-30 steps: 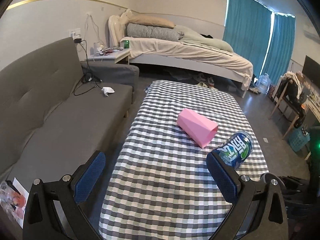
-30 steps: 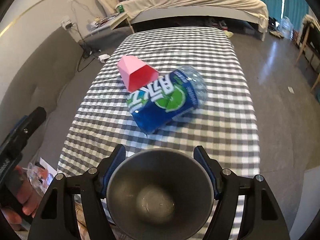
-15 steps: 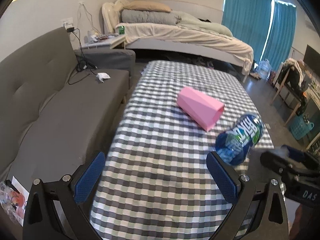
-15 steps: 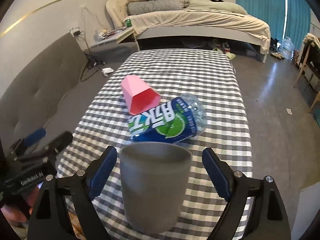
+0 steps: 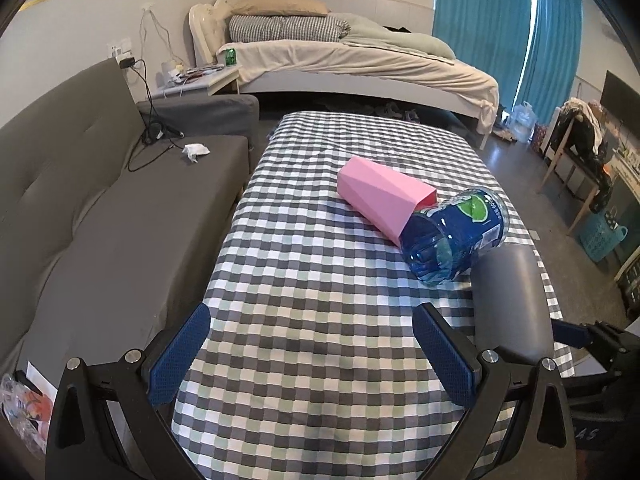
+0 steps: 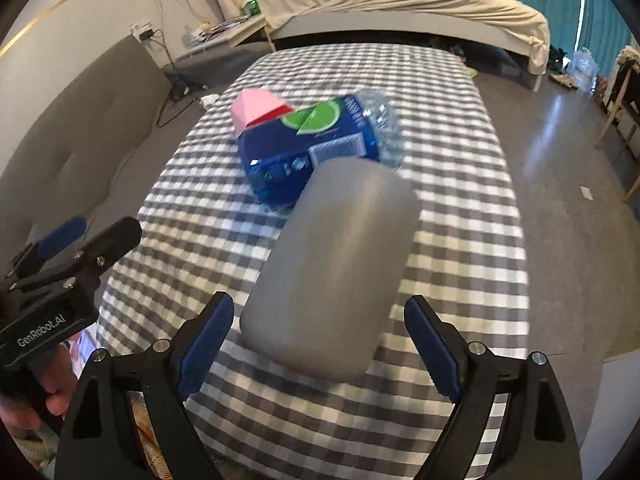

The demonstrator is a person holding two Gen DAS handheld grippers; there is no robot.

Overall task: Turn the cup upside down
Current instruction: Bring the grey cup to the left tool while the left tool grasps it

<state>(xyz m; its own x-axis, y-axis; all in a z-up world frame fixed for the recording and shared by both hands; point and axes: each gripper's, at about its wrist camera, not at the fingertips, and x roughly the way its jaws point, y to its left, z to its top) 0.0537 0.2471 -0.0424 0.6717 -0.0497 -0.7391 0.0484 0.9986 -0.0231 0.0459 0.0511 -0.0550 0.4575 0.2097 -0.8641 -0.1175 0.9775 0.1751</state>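
Observation:
A grey cup [image 6: 332,264] stands upside down on the checkered table [image 6: 460,216], its closed bottom up, just in front of my right gripper [image 6: 318,340]. The right gripper's blue pads [image 6: 206,340] stand apart on either side of the cup with gaps, so it is open. The cup also shows at the right of the left wrist view [image 5: 512,304]. My left gripper [image 5: 312,356] is open and empty over the table's near edge [image 5: 304,320].
A blue plastic bottle [image 5: 456,236] lies on its side just behind the cup, touching a pink faceted cup [image 5: 380,204] that also lies on its side. A grey sofa [image 5: 100,208] runs along the table's left. A bed [image 5: 360,60] stands at the back.
The right gripper turned the grey cup from mouth-toward-camera to upside down on the table, then opened and let go. The blue bottle rolled. The left gripper stayed open.

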